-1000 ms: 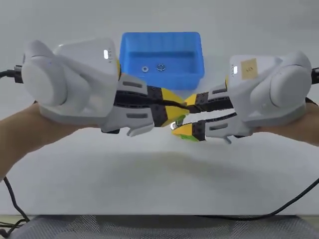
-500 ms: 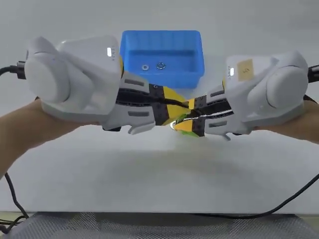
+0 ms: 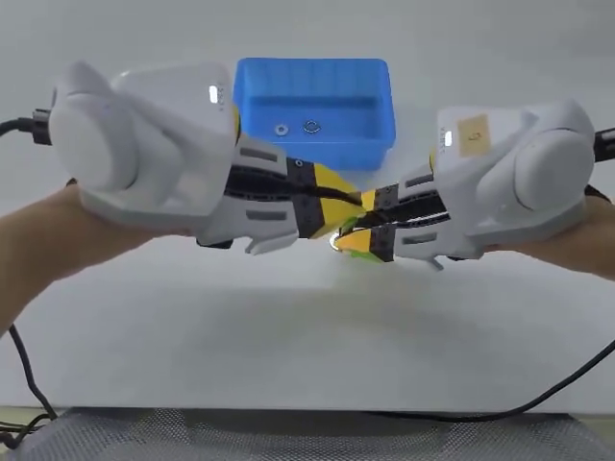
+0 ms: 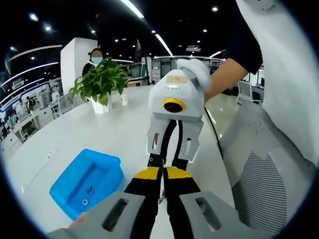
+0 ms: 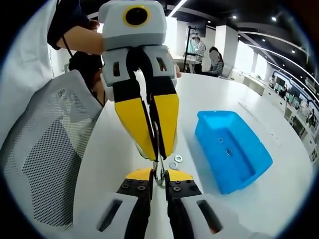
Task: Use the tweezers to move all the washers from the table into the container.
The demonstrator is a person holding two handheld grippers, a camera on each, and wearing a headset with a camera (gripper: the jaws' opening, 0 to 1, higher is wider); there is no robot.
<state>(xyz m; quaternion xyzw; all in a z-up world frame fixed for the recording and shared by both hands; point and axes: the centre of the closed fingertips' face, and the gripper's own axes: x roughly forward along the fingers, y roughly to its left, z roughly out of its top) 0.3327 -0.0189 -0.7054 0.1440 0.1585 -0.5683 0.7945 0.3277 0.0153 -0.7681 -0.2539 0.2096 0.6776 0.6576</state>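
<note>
1. Left claw and right claw are meeting tip to tip, both pinching the tweezers.
2. Two washers are lying on the counter near the tips (two more inside the container, upper centre).

Room: open office, dark ceiling | Light: strip lights overhead | Furniture: long white tabletop, grey mesh chair, white pillar | Greenery: potted plant on tabletop

There's a tan sticker on the right gripper, well back from its fingers. Its print is too blurred to read, and nothing else is legible.
</note>
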